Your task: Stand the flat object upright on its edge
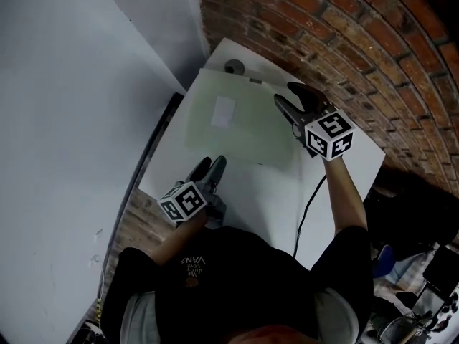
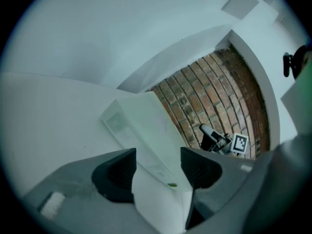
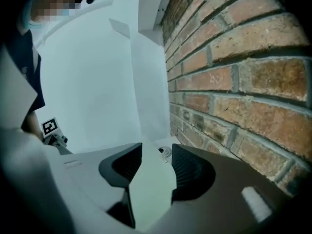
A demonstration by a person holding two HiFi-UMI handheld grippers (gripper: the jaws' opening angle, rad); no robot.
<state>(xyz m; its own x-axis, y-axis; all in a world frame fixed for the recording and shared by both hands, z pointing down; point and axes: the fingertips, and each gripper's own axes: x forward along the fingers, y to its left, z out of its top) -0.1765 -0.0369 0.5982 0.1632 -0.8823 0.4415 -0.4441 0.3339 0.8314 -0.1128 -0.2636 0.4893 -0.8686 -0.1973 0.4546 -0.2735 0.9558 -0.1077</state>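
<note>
Flat panel (image 1: 237,124) tilted, lengthwise between left hand-held gripper (image 1: 210,165), right hand-held gripper (image 1: 287,95); both unclamped.

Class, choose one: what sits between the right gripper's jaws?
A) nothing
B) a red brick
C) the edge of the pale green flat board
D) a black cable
C: the right gripper view shows the pale green flat board between the right gripper's parted jaws.
</note>
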